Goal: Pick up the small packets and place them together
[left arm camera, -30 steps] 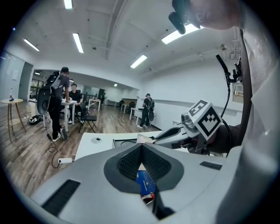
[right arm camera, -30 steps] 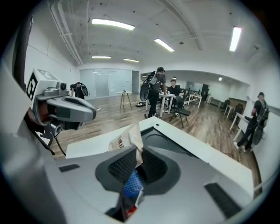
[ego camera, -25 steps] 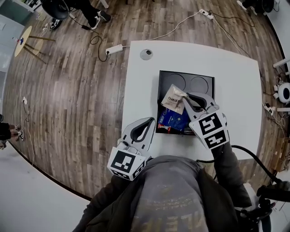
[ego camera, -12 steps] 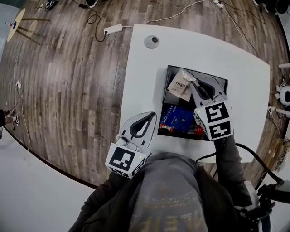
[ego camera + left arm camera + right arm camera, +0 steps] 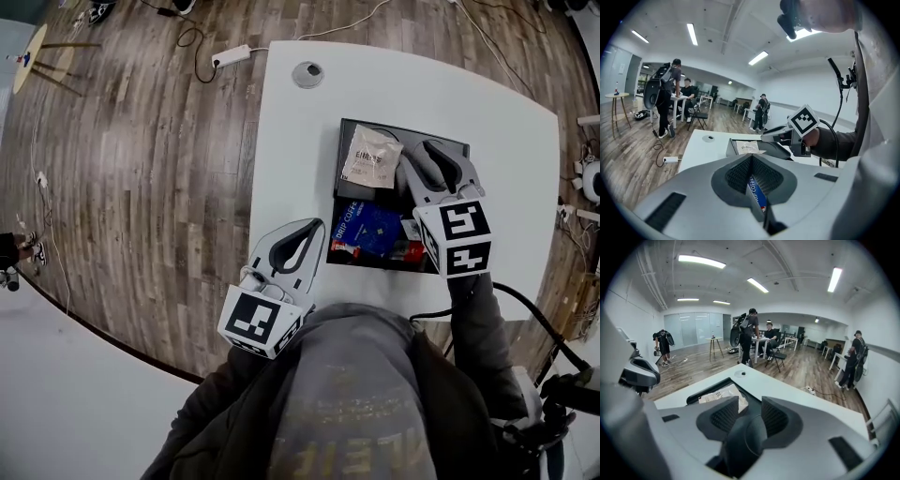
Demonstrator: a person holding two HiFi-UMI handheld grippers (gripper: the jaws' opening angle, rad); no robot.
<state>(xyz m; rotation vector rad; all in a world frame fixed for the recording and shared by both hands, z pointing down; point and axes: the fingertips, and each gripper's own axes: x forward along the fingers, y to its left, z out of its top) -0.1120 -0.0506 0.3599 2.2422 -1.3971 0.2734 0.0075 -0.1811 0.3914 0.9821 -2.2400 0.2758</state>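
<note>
Left of the just-opened, empty right claw (image 5: 434,155), the beige packet (image 5: 371,157) lies released, joining the blue packet (image 5: 373,228). Left claw (image 5: 305,236) is closed.

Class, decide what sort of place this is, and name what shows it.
Probably an open-plan office or lab: strip lights on the ceiling, people at a table, and a power strip on the wood floor.

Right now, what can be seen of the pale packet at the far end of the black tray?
The pale packet is a flat, crinkled beige sachet with dark print too small to read. It lies in the far left part of the black tray, slightly skewed, beyond the blue packet. The right tool, whose jaws have just been opening, stands beside it with nothing between them.
</note>
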